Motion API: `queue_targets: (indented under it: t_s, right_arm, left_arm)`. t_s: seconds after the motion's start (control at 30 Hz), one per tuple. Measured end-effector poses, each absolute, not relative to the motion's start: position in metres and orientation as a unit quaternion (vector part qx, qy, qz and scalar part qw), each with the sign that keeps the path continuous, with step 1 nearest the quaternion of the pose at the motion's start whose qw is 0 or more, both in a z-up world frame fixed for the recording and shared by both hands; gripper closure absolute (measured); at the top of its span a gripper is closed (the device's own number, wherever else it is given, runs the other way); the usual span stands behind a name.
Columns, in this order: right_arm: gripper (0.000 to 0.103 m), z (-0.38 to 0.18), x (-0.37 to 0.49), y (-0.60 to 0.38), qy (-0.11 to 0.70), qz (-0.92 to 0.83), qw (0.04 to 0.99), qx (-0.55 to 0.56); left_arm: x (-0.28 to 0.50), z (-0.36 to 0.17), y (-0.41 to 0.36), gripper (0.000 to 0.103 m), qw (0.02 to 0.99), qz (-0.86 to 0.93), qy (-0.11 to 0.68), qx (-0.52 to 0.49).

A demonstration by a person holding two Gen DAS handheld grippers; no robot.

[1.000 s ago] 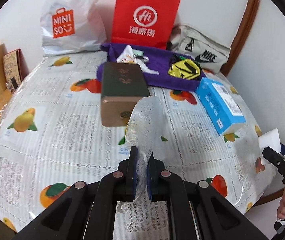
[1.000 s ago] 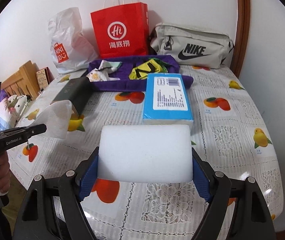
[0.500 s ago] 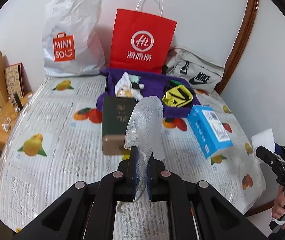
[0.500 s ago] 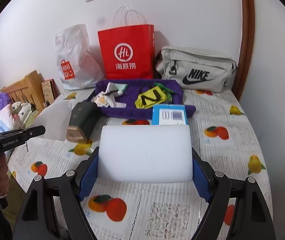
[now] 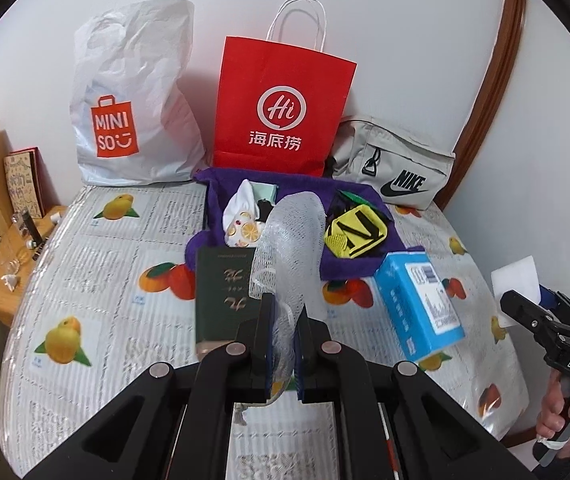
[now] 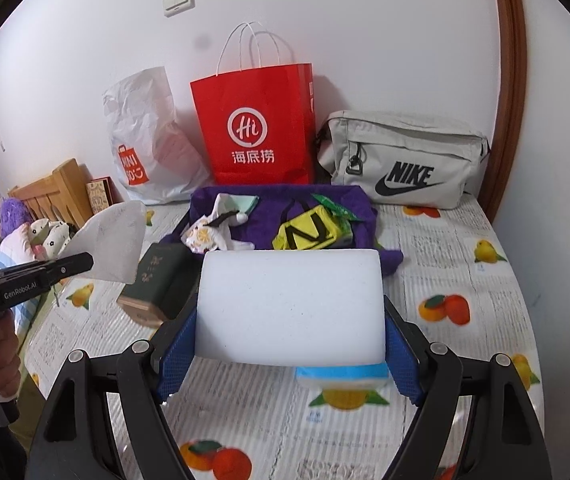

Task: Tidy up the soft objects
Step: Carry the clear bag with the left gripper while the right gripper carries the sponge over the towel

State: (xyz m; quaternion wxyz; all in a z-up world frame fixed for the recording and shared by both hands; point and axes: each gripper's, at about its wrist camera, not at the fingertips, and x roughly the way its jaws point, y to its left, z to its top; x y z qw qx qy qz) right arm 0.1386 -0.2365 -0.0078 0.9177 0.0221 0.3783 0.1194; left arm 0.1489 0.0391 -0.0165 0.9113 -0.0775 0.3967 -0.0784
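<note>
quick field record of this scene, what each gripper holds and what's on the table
left gripper: shut on white mesh
right gripper: shut on white sponge
table: fruit-print cover
purple cloth: holds yellow pouch, patterned sock
on table: green box, blue box
by wall: red bag, white bag, grey bag

White sponge block (image 6: 291, 306), centre frame, between blue pads (image 6: 175, 354). Translucent white mesh foam sheet (image 5: 289, 240). Counter (image 5: 97, 280) cover: white lace print with orange and yellow fruit. Purple cloth (image 6: 269, 216); yellow-and-black item (image 6: 309, 234); dark green box (image 5: 223, 292); blue carton (image 5: 419, 304); red paper bag (image 5: 281, 112), upper centre; grey bag (image 6: 401, 160).
</note>
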Motion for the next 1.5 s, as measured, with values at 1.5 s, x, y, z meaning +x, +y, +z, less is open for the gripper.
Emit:
queue_targets:
  t_s: [1.5]
  right_arm:
    - [0.022,-0.083,0.357,-0.199,0.445,0.138,0.884,-0.021]
  left_arm:
    - [0.324,-0.064,0.031,0.095,0.880,-0.094,0.460,-0.078]
